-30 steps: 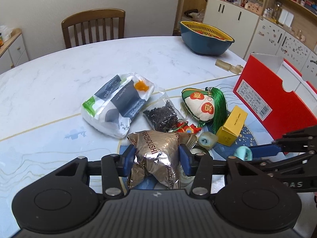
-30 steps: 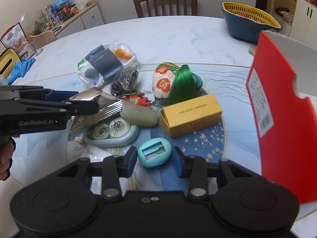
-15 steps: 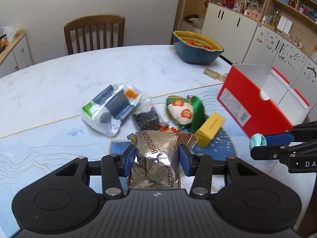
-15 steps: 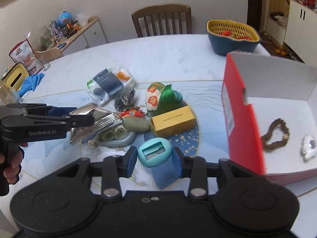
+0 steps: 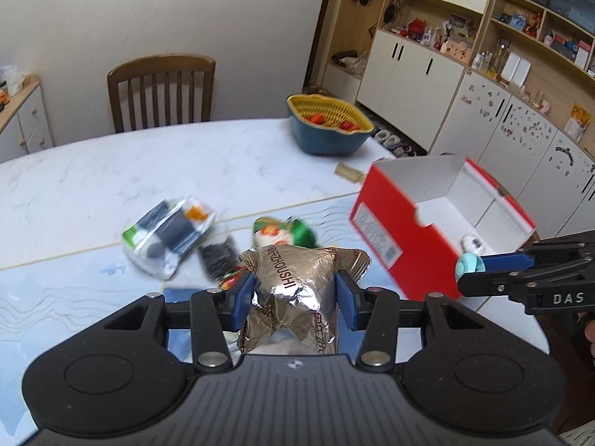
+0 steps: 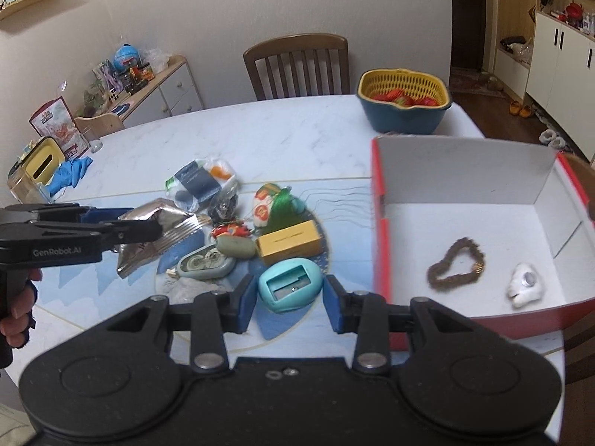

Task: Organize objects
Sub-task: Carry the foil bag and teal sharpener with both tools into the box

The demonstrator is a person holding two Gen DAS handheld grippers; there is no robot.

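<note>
red box with bead bracelet, white trinket; left tool clamped on foil packet, right tool on sharpener

Foil packet crinkled silver; sharpener pale teal; box red outside, white inside; counter white marble.

Marble table (round): red box, basket, clutter

red box open on top, floor mostly bare (bracelet, white piece)
</note>
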